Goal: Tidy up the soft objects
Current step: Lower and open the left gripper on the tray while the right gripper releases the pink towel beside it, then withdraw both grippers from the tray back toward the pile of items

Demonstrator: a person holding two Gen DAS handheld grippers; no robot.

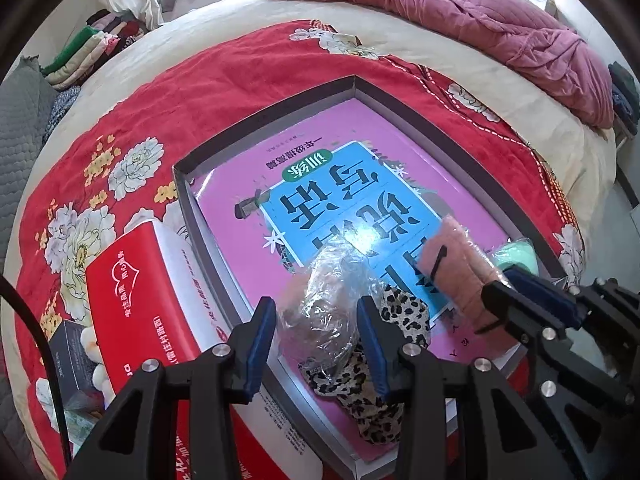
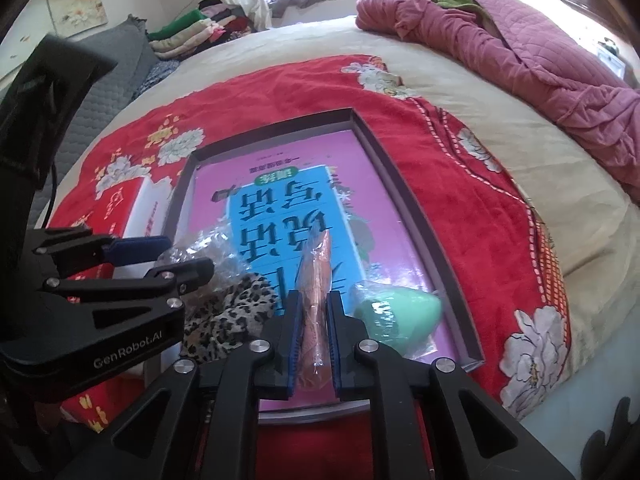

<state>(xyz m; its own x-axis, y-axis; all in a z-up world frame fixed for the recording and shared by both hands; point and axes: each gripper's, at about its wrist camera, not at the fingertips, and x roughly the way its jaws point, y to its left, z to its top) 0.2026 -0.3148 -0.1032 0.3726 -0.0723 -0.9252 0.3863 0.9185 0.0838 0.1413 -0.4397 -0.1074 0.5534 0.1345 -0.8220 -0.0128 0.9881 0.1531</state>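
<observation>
Nearest the tray [image 2: 424,216], the right gripper [image 2: 314,344] is squeezing its fingers narrow on a pink plastic-wrapped soft roll [image 2: 316,280], probably to keep it from slipping while placing it. The left gripper [image 1: 316,344] is hanging with fingers wide around a crinkly clear bag [image 1: 332,296] over the leopard-print cloth [image 1: 372,392]. A mint-green bundle [image 2: 396,316] is sitting inside the tray's near right corner. Beyond the tray, a purple quilt [image 2: 520,52] is lying bunched on the bed.
</observation>
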